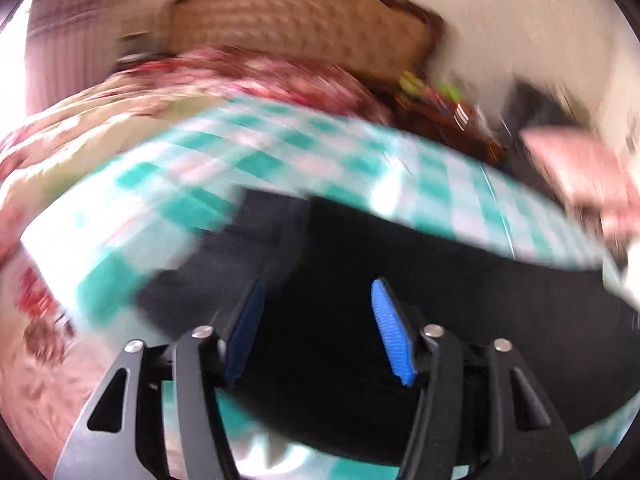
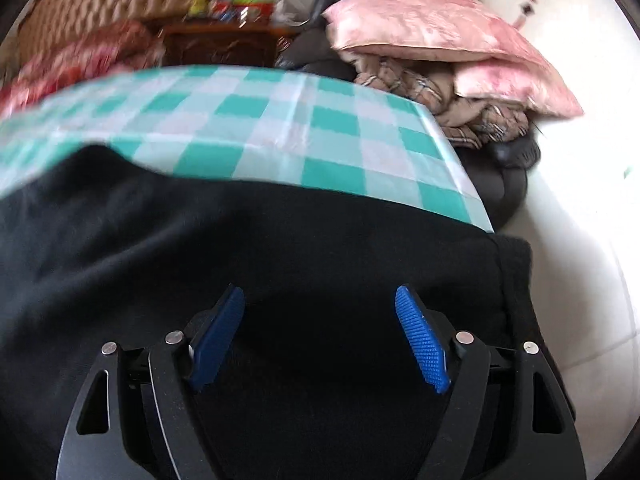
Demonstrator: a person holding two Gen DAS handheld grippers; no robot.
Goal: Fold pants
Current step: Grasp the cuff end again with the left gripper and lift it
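The black pants (image 2: 280, 240) lay spread over a table covered by a teal-and-white checked tablecloth (image 2: 256, 120), taking up the near part of the cloth in both wrist views. In the right wrist view the dark fabric reached the table's right edge, where a hemmed end (image 2: 514, 280) hung just past the corner. In the left wrist view, which was heavily blurred, the pants (image 1: 400, 248) ran across the lower half of the picture, with a paler, greyish fold (image 1: 224, 264) at their left end.

The left gripper (image 1: 318, 296) had its two blue-padded fingers (image 1: 390, 328) spread wide apart above the black fabric, pinching nothing. The right gripper (image 2: 320, 300) was likewise spread, its blue pads (image 2: 420, 336) standing well apart over the pants with nothing between them. Whether either set of fingertips touched the fabric could not be told.

Beyond the table, two pink pillows (image 2: 432, 28) were stacked on a plaid blanket (image 2: 448, 96) atop a dark seat (image 2: 504, 172). A red floral bedspread (image 1: 256, 76) and a tufted tan headboard (image 1: 288, 12) showed behind the tablecloth (image 1: 280, 148)
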